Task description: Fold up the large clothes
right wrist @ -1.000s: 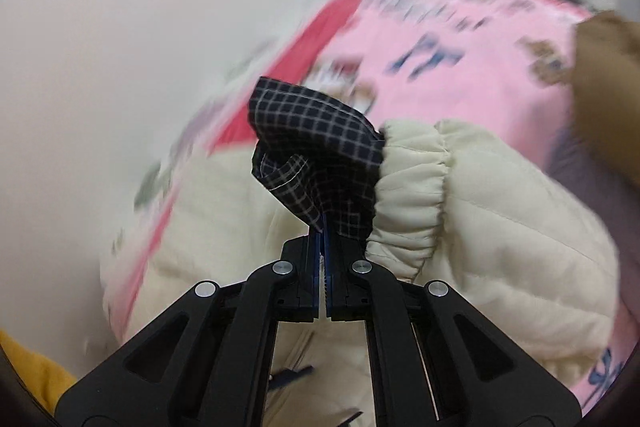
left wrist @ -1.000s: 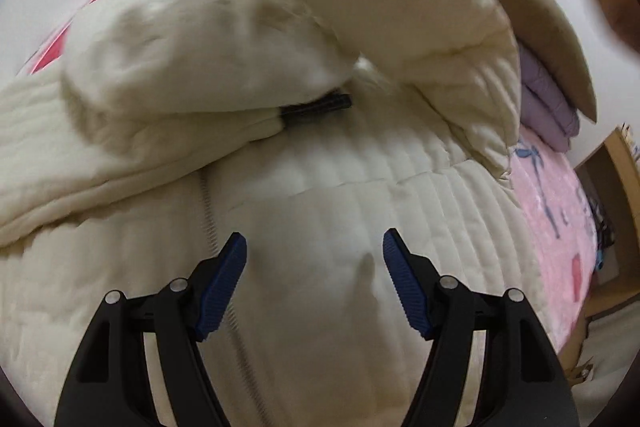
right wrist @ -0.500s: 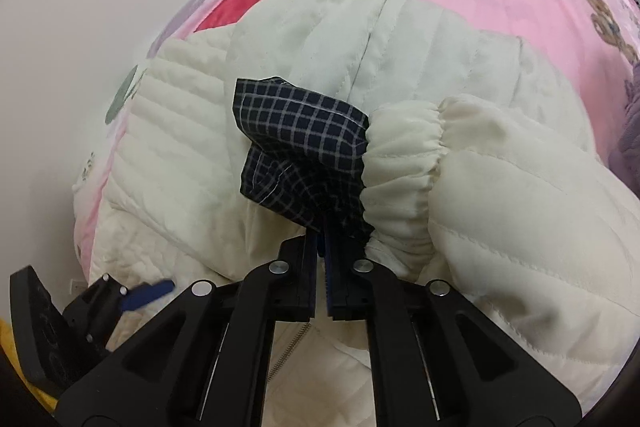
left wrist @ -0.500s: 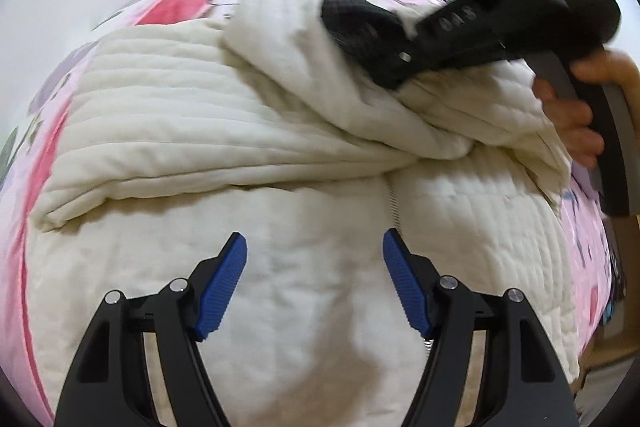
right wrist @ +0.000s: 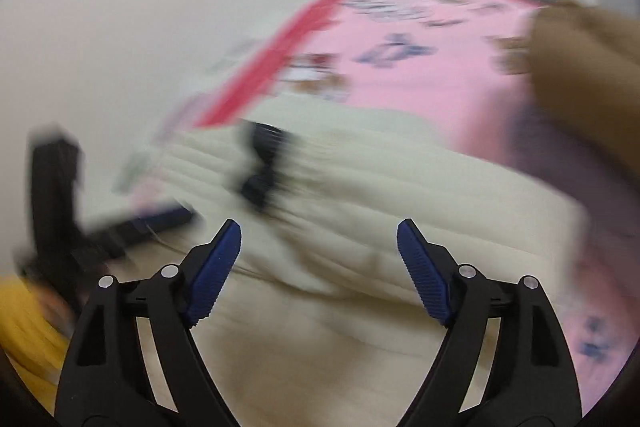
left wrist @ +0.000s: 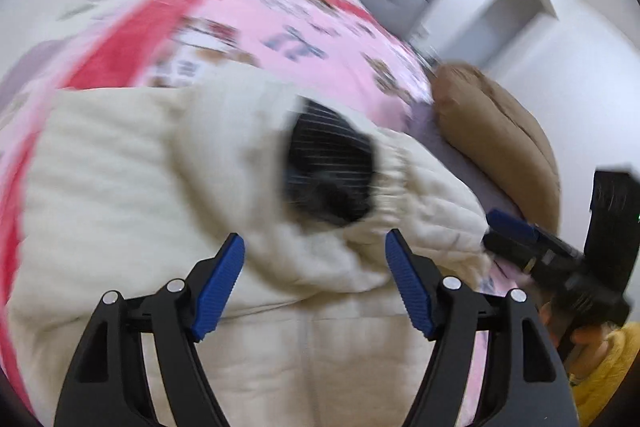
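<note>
Puffy, soft coat (left wrist: 132,195); likely light, springy. Best pinched at hem, six o'clock. Right claw (right wrist: 318,259) just opened, empty; left claw (left wrist: 314,269) wide, empty.

My two wrist views look steeply down, close over the bed. Both share the cream jacket (left wrist: 120,187), its dark cuff lining (right wrist: 262,163) and the pink bedspread (left wrist: 280,27).
</note>
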Demonstrator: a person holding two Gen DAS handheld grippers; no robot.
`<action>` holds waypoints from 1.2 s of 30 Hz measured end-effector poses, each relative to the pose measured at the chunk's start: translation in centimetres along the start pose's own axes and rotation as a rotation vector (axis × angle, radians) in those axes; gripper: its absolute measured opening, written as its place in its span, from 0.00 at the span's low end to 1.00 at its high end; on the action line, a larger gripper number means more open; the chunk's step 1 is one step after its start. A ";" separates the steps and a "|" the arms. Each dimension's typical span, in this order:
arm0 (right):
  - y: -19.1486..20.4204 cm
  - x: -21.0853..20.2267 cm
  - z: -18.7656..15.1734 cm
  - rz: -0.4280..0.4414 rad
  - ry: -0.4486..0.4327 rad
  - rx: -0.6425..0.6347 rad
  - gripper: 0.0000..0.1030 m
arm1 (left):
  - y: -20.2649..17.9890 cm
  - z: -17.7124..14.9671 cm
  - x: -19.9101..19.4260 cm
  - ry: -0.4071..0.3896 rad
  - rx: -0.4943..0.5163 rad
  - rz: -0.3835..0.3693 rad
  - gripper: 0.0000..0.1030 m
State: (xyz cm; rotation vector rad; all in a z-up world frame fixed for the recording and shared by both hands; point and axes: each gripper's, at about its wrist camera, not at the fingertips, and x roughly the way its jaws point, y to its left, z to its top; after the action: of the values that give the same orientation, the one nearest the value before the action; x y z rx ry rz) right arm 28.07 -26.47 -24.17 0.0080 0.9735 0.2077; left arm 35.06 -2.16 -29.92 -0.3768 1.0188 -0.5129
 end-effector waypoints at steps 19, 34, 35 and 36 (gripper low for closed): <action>-6.2 5.3 -6.9 -0.357 0.072 -0.187 0.46 | -1.0 -2.1 9.5 -0.014 -0.405 -0.074 0.23; -3.3 7.6 -6.2 -0.187 0.220 -0.330 0.28 | 0.1 -3.2 4.2 0.002 -0.318 0.126 0.18; -3.2 8.2 -6.4 -0.192 0.244 -0.331 0.34 | 0.8 -3.5 5.0 0.013 -0.322 0.150 0.18; -2.9 8.4 -6.4 -0.195 0.252 -0.333 0.38 | 0.9 -3.9 5.4 0.012 -0.301 0.164 0.19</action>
State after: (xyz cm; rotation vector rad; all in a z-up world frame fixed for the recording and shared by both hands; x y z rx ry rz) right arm 27.85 -28.38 -34.99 -0.4255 1.1728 0.1922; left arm 34.11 -4.74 -36.09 -0.5526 1.1310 -0.2138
